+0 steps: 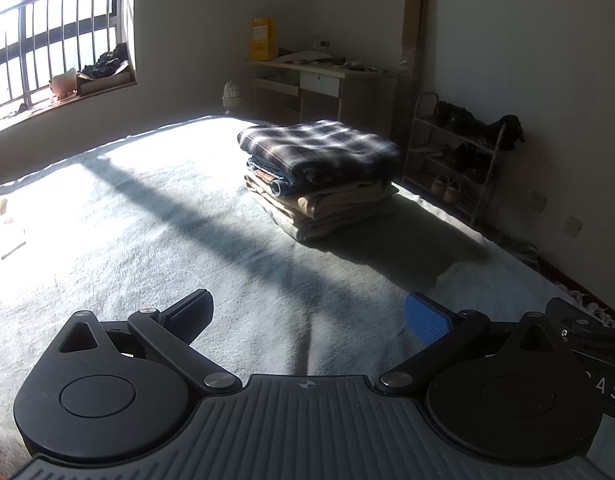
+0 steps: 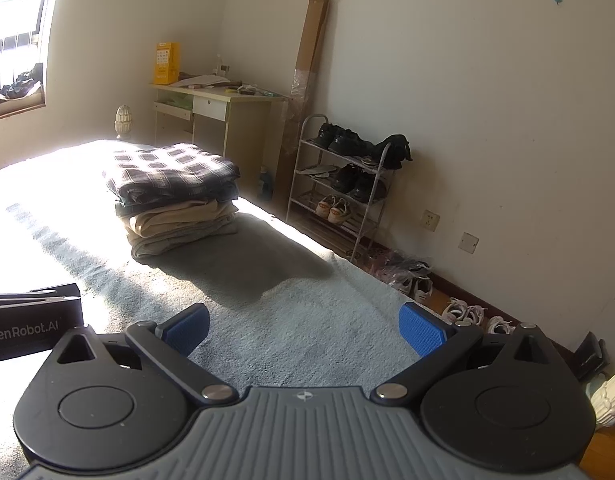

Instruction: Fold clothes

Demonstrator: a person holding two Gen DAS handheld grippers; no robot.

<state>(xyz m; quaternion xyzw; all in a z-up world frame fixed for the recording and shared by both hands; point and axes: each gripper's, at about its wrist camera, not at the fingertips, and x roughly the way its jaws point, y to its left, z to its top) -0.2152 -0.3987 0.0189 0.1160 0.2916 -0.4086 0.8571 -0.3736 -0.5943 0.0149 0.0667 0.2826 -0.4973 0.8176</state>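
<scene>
A stack of folded clothes (image 1: pixel 319 176) sits on the grey fleece bed cover (image 1: pixel 147 240), a dark plaid garment (image 1: pixel 315 148) on top, denim and tan pieces under it. The same stack of clothes (image 2: pixel 175 200) appears in the right wrist view, left of centre. My left gripper (image 1: pixel 307 320) hovers over the cover well short of the stack, open, nothing between its fingers. My right gripper (image 2: pixel 303 332) is open too, above the bed cover (image 2: pixel 291 320) near its right edge. The left gripper's body (image 2: pixel 27 324) shows at the left edge of the right wrist view.
A wooden desk (image 2: pixel 219 120) with a yellow box (image 2: pixel 165 63) stands beyond the bed. A metal shoe rack (image 2: pixel 343 184) is against the right wall, with loose shoes (image 2: pixel 463 312) on the floor. A barred window (image 1: pixel 47 40) throws strong sunlight on the bed.
</scene>
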